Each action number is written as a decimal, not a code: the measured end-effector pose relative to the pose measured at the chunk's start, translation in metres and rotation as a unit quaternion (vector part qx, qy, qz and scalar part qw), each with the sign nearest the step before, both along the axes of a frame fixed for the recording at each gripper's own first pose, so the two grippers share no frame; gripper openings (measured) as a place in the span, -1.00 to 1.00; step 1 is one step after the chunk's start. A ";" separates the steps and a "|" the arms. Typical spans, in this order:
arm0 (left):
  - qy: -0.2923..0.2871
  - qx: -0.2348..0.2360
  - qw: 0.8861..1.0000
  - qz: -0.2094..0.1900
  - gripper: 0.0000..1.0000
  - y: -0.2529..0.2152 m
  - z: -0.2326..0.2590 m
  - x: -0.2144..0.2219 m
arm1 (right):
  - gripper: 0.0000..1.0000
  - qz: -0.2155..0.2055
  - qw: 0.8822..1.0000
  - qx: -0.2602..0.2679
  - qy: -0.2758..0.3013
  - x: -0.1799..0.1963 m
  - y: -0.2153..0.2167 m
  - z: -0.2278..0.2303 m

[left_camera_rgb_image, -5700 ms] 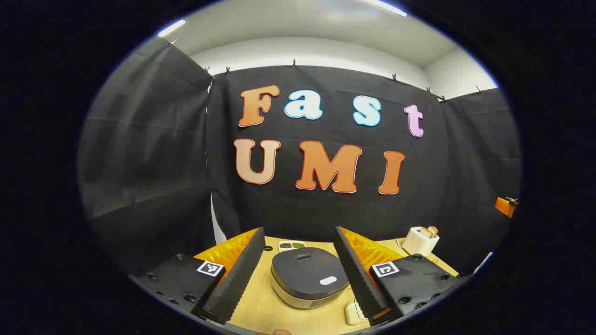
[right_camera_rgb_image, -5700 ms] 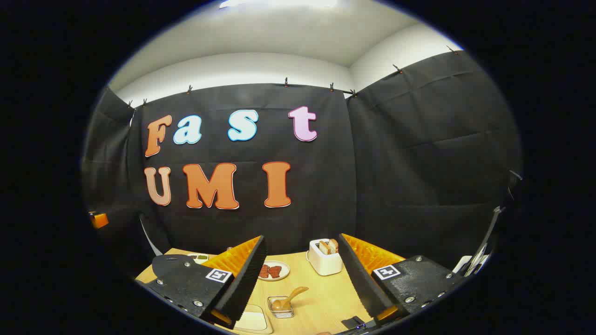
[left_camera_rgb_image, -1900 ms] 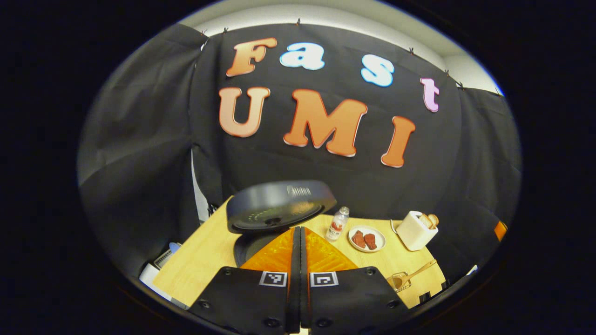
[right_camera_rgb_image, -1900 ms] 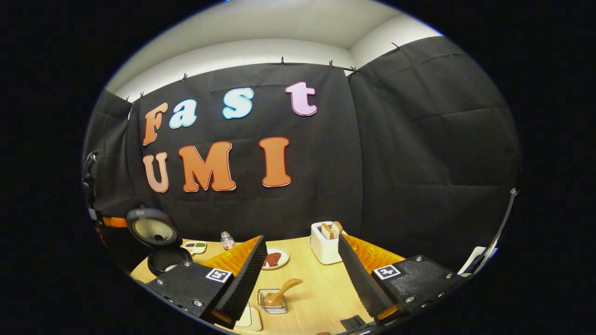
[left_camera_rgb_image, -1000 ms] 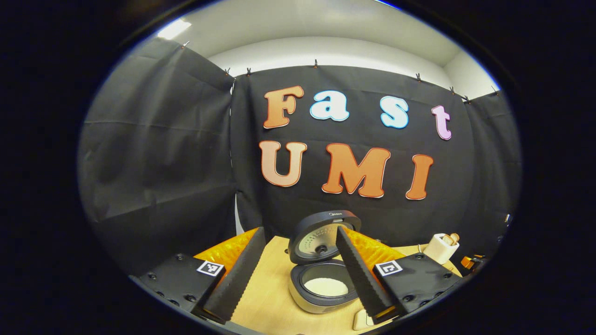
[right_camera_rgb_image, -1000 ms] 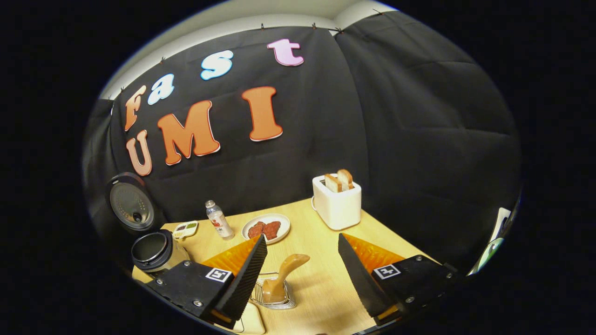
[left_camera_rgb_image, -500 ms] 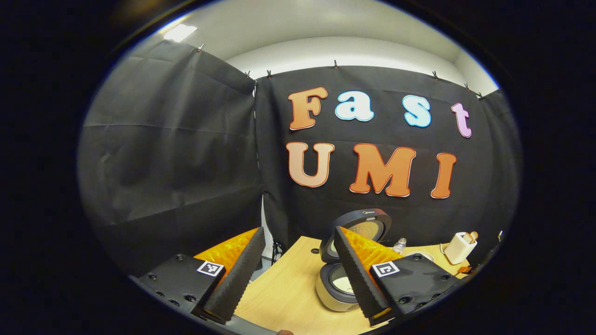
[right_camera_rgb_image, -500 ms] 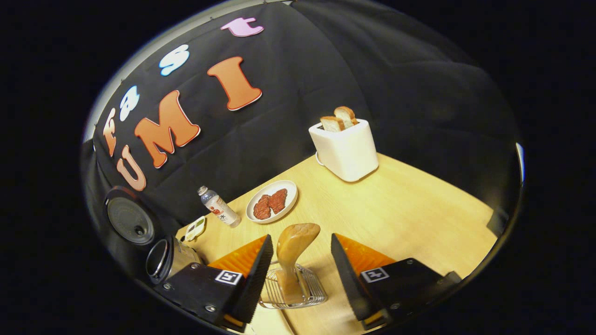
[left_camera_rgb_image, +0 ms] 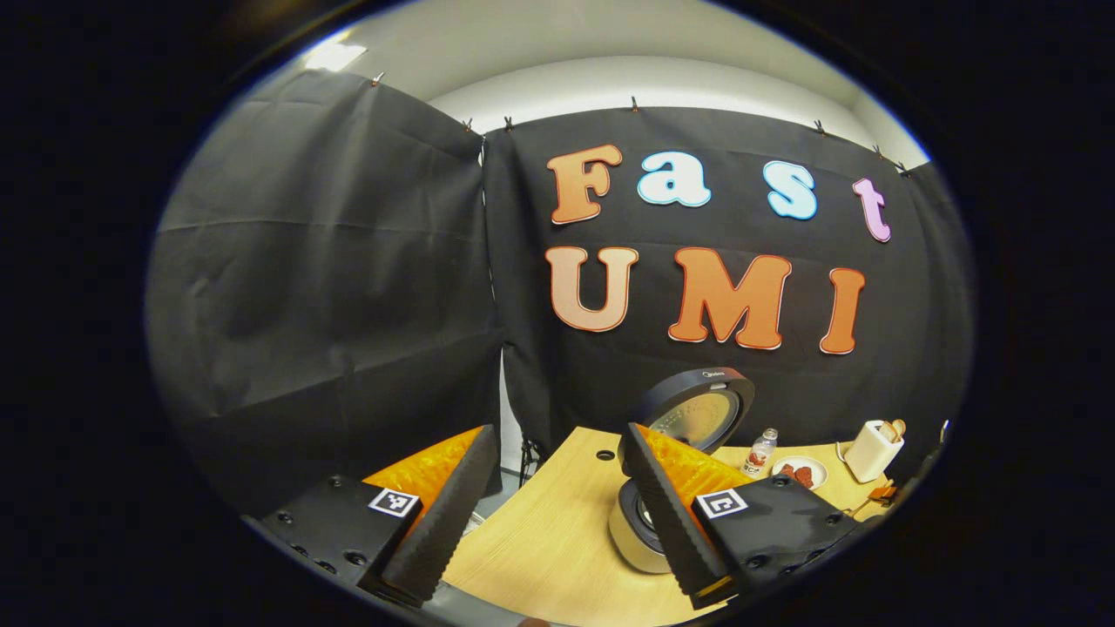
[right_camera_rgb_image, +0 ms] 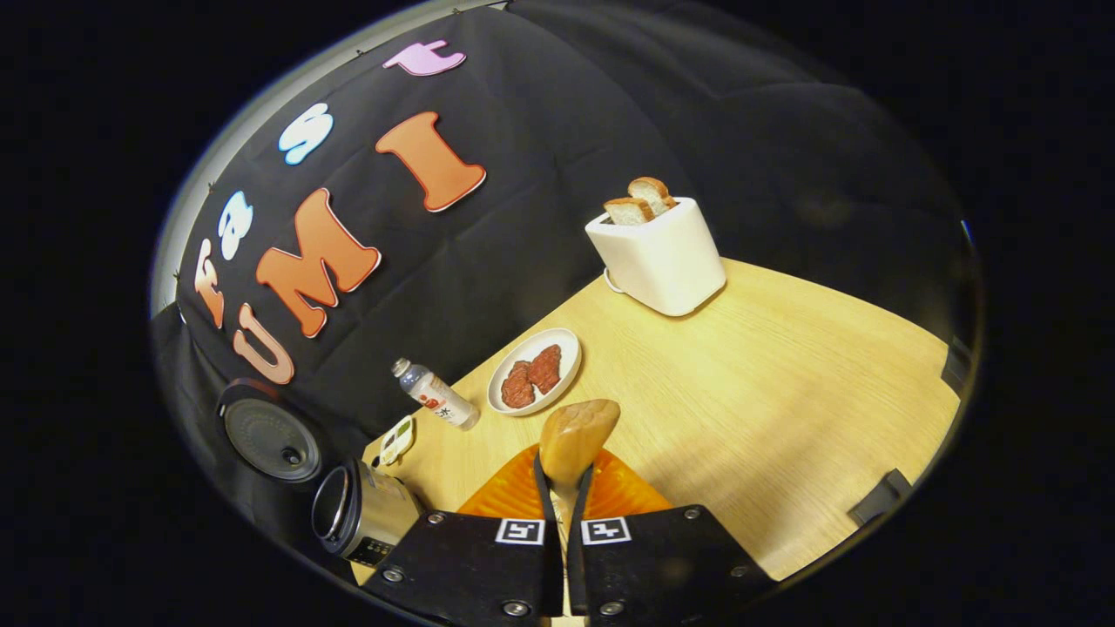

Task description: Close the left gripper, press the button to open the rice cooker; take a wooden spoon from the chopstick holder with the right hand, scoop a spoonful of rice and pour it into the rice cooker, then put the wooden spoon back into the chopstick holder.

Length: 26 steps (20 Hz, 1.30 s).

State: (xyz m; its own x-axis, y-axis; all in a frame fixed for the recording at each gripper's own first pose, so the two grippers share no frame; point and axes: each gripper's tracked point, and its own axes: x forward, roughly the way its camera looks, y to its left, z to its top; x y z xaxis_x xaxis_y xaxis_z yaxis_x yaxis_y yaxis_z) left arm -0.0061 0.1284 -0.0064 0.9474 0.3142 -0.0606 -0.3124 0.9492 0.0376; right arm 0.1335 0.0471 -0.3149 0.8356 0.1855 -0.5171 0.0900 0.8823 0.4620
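Wood is what your right gripper has hold of: its two fingers are pressed together on the neck of the wooden spoon, whose rounded end sticks up past the fingertips. You cannot see the chopstick holder from here; it is hidden under the gripper body.

Beyond the spoon, on the pale surface, you have a white plate with two reddish pieces on it, a small bottle lying tilted just beside the plate, and a little white dish near the bottle. Farther back stands a white toaster with two slices of bread poking out, well apart from the spoon.

To the spoon's left the rice cooker stands open, its round lid raised against the black cloth. Bottle and small dish lie between the cooker and the plate.

Your left gripper is spread wide with nothing between its fingers. In the left gripper view the rice cooker sits partly behind the right-hand finger, lid up, above the bare near part of the surface.
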 end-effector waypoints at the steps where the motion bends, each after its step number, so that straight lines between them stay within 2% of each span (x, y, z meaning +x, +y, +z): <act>1: -0.003 -0.001 1.000 -0.001 1.00 0.001 0.003 0.001 | -0.98 0.000 1.000 -0.014 -0.010 0.001 0.000 0.006; 7: -0.019 -0.006 1.000 -0.022 1.00 0.006 0.013 0.006 | -0.98 0.015 0.990 -0.113 -0.085 -0.015 0.012 0.084; 12: -0.022 0.000 0.999 -0.038 0.99 0.014 0.016 0.012 | -0.98 0.038 0.982 -0.126 -0.132 -0.058 0.057 0.131; 15: -0.028 -0.007 0.999 -0.045 1.00 0.023 0.017 0.017 | -0.99 0.068 0.982 -0.123 -0.129 -0.087 0.092 0.120; 19: -0.023 -0.010 0.998 -0.058 1.00 0.031 0.010 0.017 | -0.98 0.088 0.979 -0.155 -0.102 -0.100 0.114 0.069; 23: -0.014 0.004 0.999 -0.053 1.00 0.046 0.003 0.013 | -0.99 0.081 0.979 -0.168 -0.077 -0.101 0.119 0.026; 26: -0.003 0.009 0.999 -0.052 0.99 0.054 -0.004 0.014 | -0.99 0.061 0.980 -0.172 -0.073 -0.102 0.120 0.011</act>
